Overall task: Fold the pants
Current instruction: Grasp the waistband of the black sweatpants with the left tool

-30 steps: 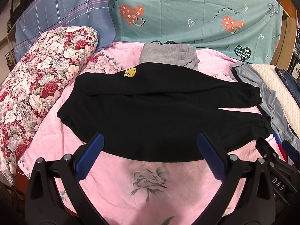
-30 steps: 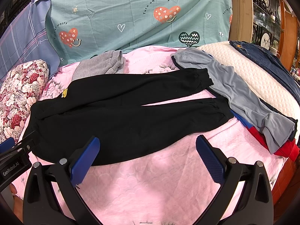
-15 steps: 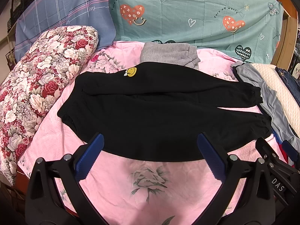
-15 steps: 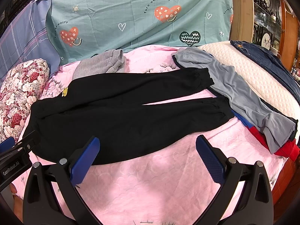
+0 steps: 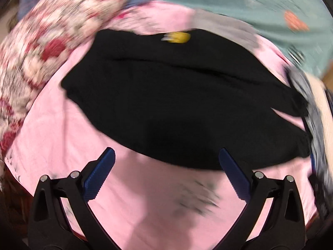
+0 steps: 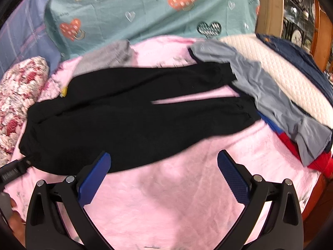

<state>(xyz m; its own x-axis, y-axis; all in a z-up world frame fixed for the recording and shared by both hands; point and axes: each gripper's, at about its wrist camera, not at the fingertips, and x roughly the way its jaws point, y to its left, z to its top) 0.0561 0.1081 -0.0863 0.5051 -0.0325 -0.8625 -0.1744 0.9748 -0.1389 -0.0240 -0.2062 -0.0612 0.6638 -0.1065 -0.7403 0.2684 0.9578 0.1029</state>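
Black pants (image 5: 177,104) lie flat on the pink bed sheet (image 5: 145,208), waist at the left and two legs running right, with a yellow smiley patch (image 5: 178,37) near the far edge. In the right wrist view the pants (image 6: 135,116) show both cuffs at the right. My left gripper (image 5: 166,175) is open and empty, hovering just in front of the pants' near edge. My right gripper (image 6: 163,177) is open and empty, above the sheet near the lower leg. The left view is blurred.
A floral pillow (image 5: 41,52) lies at the left. A grey garment (image 6: 108,56) lies behind the pants. Grey pants (image 6: 270,87), red and blue clothes (image 6: 291,145), a white quilted pad (image 6: 281,66) and jeans (image 6: 301,62) pile at the right. Teal bedding (image 6: 145,6) stands behind.
Both grippers have moved forward and tilted down toward the pants, which now fill more of each view. The left moves fast and blurs. The jaws stay open.
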